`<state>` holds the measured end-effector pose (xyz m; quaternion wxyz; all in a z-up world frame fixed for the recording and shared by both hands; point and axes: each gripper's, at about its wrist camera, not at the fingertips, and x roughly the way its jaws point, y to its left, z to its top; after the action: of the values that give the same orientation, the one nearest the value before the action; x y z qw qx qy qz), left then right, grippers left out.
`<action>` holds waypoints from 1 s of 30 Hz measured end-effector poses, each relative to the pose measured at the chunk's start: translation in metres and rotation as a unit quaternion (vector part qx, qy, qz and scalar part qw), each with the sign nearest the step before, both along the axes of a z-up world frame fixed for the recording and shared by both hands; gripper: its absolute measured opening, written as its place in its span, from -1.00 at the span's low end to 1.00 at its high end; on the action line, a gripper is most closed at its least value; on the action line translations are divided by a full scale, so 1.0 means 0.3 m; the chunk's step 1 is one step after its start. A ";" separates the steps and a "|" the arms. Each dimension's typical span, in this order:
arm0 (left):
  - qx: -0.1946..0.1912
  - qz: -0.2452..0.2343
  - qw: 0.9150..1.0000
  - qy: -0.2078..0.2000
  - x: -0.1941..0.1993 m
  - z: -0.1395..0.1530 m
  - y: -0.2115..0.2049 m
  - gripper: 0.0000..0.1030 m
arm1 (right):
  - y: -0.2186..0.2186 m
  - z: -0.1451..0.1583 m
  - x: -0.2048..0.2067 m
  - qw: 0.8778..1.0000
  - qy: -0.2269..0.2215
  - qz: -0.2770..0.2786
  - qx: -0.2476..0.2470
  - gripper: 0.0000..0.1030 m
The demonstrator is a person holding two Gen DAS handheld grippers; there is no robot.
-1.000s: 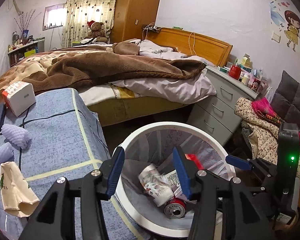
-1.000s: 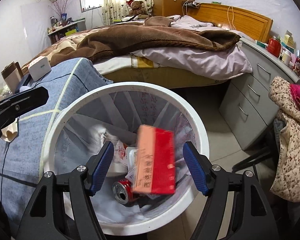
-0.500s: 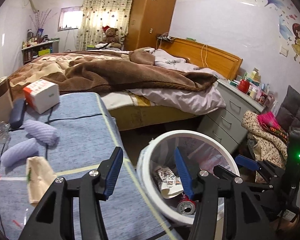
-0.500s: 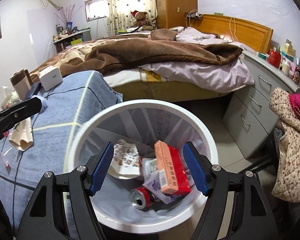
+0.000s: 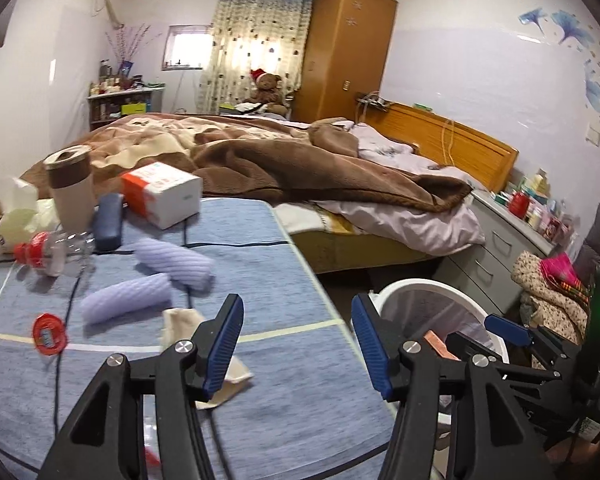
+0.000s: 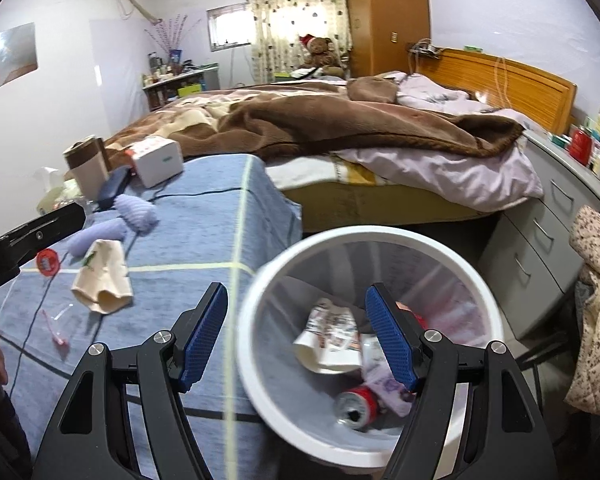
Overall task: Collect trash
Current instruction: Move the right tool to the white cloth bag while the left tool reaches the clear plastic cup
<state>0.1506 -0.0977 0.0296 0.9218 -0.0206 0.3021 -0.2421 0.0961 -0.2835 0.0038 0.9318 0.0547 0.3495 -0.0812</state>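
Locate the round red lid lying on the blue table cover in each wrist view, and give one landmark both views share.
Left wrist view: the red lid lies at the left edge, on the blue cover, just left of the lower lavender roll.
Right wrist view: the red lid lies at far left, just under the tip of the other tongs, left of the cream cloth.
Shared landmark: the white and orange box.
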 end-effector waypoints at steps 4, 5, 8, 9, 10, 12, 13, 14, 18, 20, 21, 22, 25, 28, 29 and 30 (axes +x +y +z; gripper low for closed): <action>0.001 0.025 1.000 -0.002 0.008 -0.002 0.082 0.15 | 0.049 0.003 0.015 1.000 -0.004 0.015 0.012 0.42; 0.001 0.029 1.000 -0.002 0.010 -0.002 0.105 0.16 | 0.064 0.002 0.020 1.000 -0.006 0.020 0.017 0.42; 0.004 0.056 0.998 -0.006 0.023 -0.005 0.185 0.23 | 0.112 -0.005 0.042 0.999 -0.007 0.039 0.028 0.42; 0.003 0.063 0.998 -0.004 0.029 -0.007 0.210 0.23 | 0.131 -0.008 0.052 0.998 -0.007 0.046 0.030 0.42; 0.002 0.069 0.998 -0.003 0.035 -0.009 0.230 0.24 | 0.144 -0.010 0.056 0.998 -0.006 0.051 0.030 0.42; 0.003 0.083 0.997 0.000 0.049 -0.018 0.278 0.24 | 0.180 -0.014 0.075 0.997 -0.006 0.065 0.031 0.42; 0.005 0.091 0.996 0.001 0.054 -0.021 0.301 0.24 | 0.196 -0.015 0.083 0.997 -0.005 0.071 0.032 0.42; 0.004 0.098 0.995 0.003 0.060 -0.025 0.324 0.25 | 0.213 -0.016 0.093 0.996 -0.005 0.078 0.032 0.42; 0.000 0.126 0.992 0.011 0.083 -0.048 0.419 0.29 | 0.265 -0.027 0.130 0.994 -0.001 0.101 0.040 0.42; 0.001 0.139 0.990 0.014 0.094 -0.056 0.458 0.30 | 0.286 -0.036 0.154 0.993 0.003 0.111 0.048 0.42; -0.001 0.147 0.989 0.017 0.100 -0.063 0.483 0.30 | 0.296 -0.043 0.166 0.992 0.006 0.116 0.051 0.42; -0.002 0.152 0.988 0.020 0.103 -0.070 0.502 0.30 | 0.307 -0.053 0.182 0.991 0.011 0.119 0.052 0.42; 0.002 0.170 0.985 0.025 0.120 -0.092 0.553 0.32 | 0.337 -0.079 0.220 0.990 0.025 0.127 0.054 0.42; 0.004 0.184 0.982 0.035 0.146 -0.115 0.600 0.36 | 0.367 -0.102 0.252 0.988 0.035 0.139 0.052 0.42; 0.004 0.187 0.982 0.038 0.154 -0.124 0.615 0.37 | 0.374 -0.108 0.262 0.988 0.039 0.142 0.050 0.42; 0.006 0.189 0.981 0.040 0.162 -0.132 0.627 0.37 | 0.379 -0.114 0.274 0.988 0.043 0.144 0.048 0.42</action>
<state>0.1992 0.0902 -0.0101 0.9382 -0.0811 0.3309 -0.0608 0.1784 -0.1697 -0.0304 0.9144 0.0451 0.3965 0.0683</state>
